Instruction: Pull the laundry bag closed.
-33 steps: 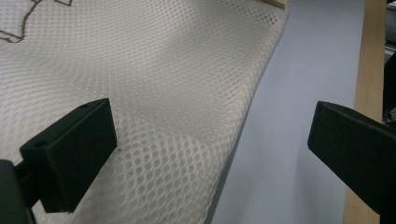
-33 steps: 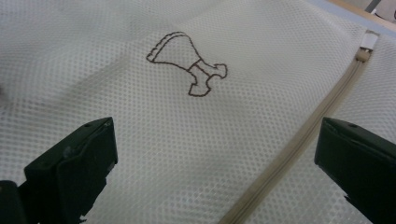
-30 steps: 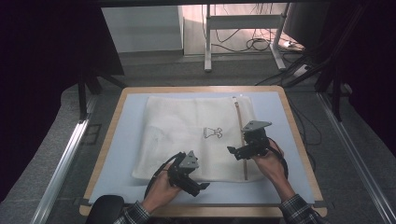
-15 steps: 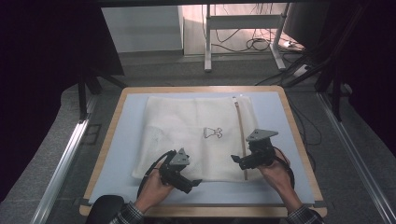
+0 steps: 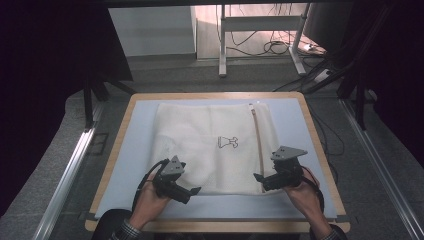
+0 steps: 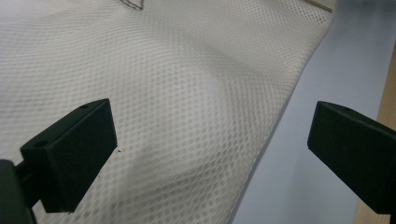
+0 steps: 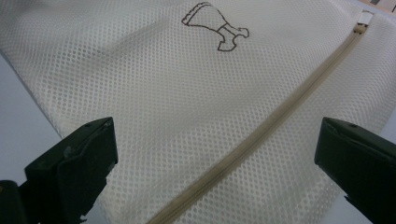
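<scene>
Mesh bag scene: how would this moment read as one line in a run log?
mesh bag: flat on table | left gripper: open, at near edge | right gripper: open, over zipper | nothing held

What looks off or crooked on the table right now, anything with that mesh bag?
Nothing is damaged or spilled. The mesh laundry bag lies flat and fairly square on the blue mat, zipper closed. It bulges softly near its front edge. The left gripper and right gripper sit open at the front corners.
</scene>
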Motion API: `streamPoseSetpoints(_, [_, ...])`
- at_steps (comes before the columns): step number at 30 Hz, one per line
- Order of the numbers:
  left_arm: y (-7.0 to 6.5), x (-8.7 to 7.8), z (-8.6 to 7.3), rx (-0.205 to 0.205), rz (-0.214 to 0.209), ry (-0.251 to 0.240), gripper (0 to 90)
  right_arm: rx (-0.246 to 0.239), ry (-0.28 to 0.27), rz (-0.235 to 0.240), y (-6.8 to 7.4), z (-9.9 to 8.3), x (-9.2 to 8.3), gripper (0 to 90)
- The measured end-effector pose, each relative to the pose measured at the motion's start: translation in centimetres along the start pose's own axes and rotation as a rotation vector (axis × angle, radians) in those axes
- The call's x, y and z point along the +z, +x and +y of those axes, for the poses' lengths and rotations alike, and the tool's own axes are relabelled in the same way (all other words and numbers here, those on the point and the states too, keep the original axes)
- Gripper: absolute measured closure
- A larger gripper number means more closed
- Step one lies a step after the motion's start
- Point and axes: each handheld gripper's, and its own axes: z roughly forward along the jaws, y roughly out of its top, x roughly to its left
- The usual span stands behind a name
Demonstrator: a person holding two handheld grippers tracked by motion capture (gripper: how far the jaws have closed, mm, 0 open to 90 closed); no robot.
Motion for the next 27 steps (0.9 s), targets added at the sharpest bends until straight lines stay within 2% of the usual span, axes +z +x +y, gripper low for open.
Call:
streamPoseSetpoints(3, [0.3,-0.6,-0.5,0.004,0.035,0.009,1.2,-0.004,0.003,-0.009,0.1,-0.3,-0.4,0.0])
streamPoseSetpoints(10, [1.0,-2.3,-1.6,-0.021,0.071,-0.005,1.4,-0.005,0.007,-0.036,0.3,-1.3,-1.7,0.0])
streamPoseSetpoints(14, [1.2,-3.0,-2.1,-0.039,0.078,-0.015,1.5,0.003,0.006,-0.039,0.3,-1.7,-2.3,0.0])
streamPoseSetpoints(22, [1.2,-3.9,-2.8,-0.045,0.093,-0.015,1.4,0.032,0.007,-0.056,0.2,-3.1,-3.9,0.0])
streamPoseSetpoints(27, [1.3,-4.6,-3.6,-0.072,0.101,-0.029,1.4,0.047,0.021,-0.069,0.2,-3.8,-4.6,0.0])
